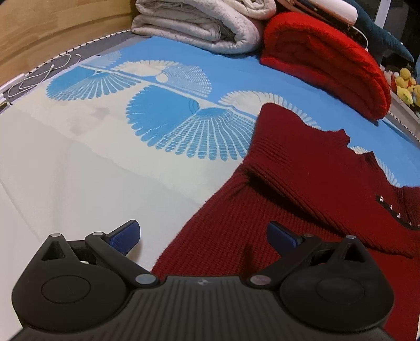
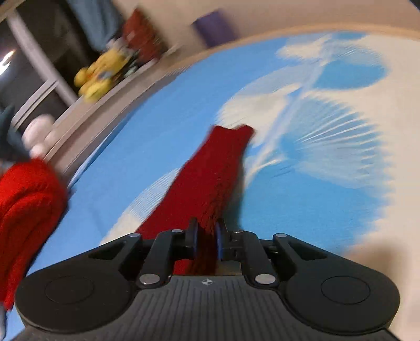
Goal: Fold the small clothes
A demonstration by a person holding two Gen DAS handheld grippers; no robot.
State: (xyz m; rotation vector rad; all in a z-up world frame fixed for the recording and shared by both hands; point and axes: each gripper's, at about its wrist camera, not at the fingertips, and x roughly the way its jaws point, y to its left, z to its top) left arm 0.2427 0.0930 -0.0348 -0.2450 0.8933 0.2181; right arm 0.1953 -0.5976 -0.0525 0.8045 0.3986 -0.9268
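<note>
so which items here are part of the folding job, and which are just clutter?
In play:
dark red sweater, sleeve clamped in right gripper
left gripper, open beside its hem
blue-and-white bedspread, the work surface

Lying about:
folded grey quilt
folded bright red blanket
yellow plush toys
white cable

No text, brand or number can be read anywhere; only a small round cross-shaped sign stands on the ribbed black body of the left gripper [image 1: 203,233] and the right gripper [image 2: 206,237].
</note>
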